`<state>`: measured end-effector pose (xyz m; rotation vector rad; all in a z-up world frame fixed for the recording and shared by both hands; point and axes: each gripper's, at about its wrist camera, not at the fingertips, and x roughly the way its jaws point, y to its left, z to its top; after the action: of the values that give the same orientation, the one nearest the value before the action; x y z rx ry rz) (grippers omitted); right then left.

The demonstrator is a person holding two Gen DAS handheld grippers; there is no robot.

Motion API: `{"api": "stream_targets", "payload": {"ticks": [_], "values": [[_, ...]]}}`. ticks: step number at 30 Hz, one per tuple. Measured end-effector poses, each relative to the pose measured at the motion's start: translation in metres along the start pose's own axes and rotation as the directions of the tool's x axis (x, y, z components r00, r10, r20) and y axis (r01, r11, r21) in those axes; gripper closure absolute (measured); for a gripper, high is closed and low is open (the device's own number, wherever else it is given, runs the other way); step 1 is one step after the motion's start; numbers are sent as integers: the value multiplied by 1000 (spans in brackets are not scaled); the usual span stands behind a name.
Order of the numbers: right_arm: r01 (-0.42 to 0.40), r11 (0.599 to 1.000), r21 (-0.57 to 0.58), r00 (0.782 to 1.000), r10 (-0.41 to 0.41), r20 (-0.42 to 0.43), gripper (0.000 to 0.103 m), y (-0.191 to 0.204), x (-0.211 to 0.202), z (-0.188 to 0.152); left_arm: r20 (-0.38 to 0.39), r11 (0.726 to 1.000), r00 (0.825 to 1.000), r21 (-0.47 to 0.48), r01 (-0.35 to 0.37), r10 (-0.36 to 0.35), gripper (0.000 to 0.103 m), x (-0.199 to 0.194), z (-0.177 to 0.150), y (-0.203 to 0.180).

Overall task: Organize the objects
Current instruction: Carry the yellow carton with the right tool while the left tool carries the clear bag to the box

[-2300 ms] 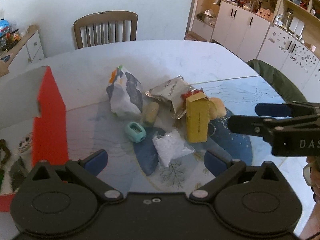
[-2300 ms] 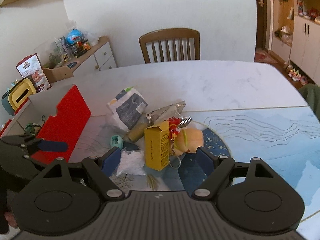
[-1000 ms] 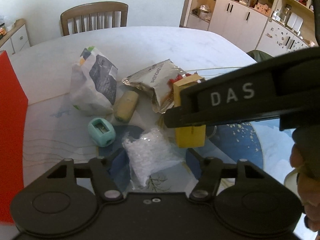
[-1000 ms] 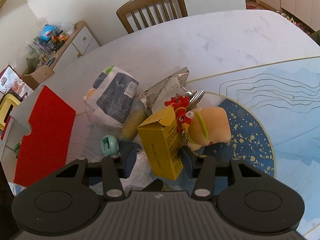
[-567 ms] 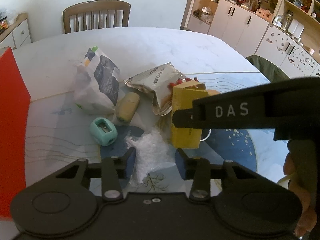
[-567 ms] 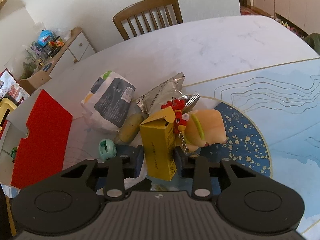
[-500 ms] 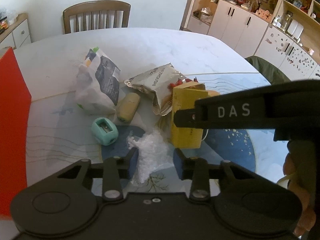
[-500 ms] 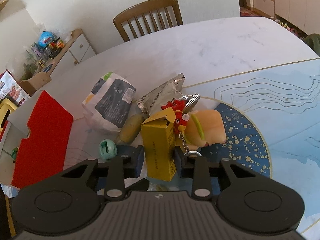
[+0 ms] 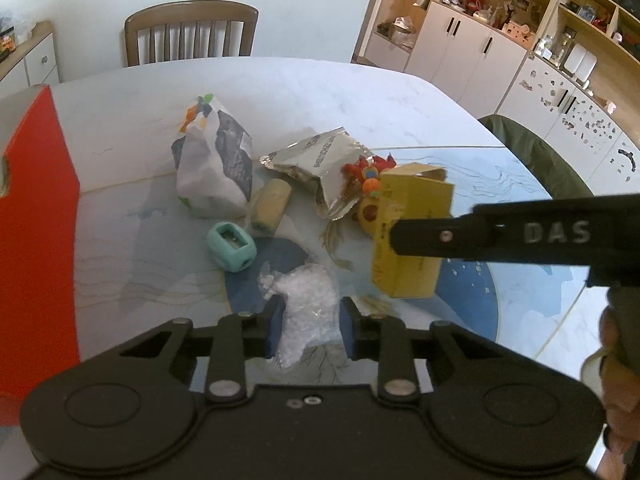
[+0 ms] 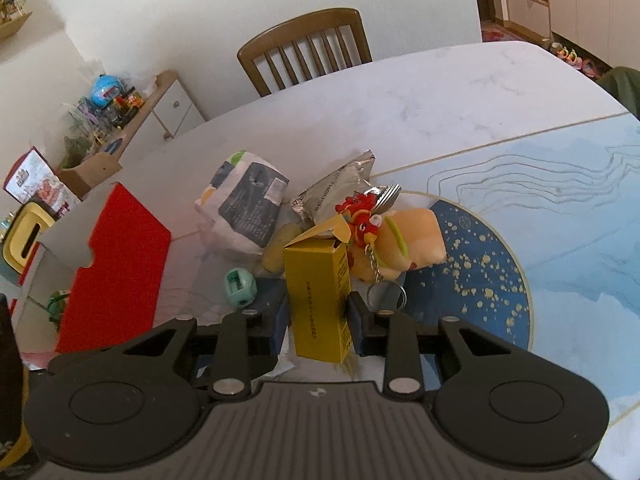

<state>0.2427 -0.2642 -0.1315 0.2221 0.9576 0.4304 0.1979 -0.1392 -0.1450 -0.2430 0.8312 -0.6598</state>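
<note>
My left gripper (image 9: 311, 322) is shut on a clear plastic bag of white bits (image 9: 308, 300) lying on the blue round mat. My right gripper (image 10: 318, 316) is shut on a yellow carton (image 10: 318, 292) with its top flap open. In the left wrist view the carton (image 9: 408, 236) hangs tilted just above the mat. Behind it lie a red keychain toy (image 10: 360, 216), an orange plush (image 10: 416, 240) and a spoon (image 10: 386, 196). A teal sharpener (image 9: 232, 246), a beige roll (image 9: 270, 204), a silver foil pouch (image 9: 316, 160) and a white-grey snack bag (image 9: 216, 172) sit further left.
An open red box (image 9: 36, 220) stands at the table's left edge, with small items inside it (image 10: 56, 304). A wooden chair (image 9: 190, 34) is at the far side, white cabinets (image 9: 460, 48) beyond. A hand (image 9: 612, 384) holds the right gripper's handle.
Both grippers went from open to shut: the left on the plastic bag, the right on the yellow carton. The carton has since risen off the mat and tilted.
</note>
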Motion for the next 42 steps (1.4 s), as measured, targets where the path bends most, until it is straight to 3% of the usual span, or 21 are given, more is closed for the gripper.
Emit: {"api": "stream_targets", "payload": {"ticks": [17,31,42], "values": [[-83,995,-61,996,84,27,72,45,-54,-11,113,996,992,-68,65,-57,76,-87,17,31],[-207,968,-143,977,212,16,72,130,-59,-3,190,994,982,-106,36,-15,76,-148,31,88],[-247,946,-211,968,251,-9,72,198,-38,3,239,991,968,-130,-41,71,76,-177,46,148]]}}
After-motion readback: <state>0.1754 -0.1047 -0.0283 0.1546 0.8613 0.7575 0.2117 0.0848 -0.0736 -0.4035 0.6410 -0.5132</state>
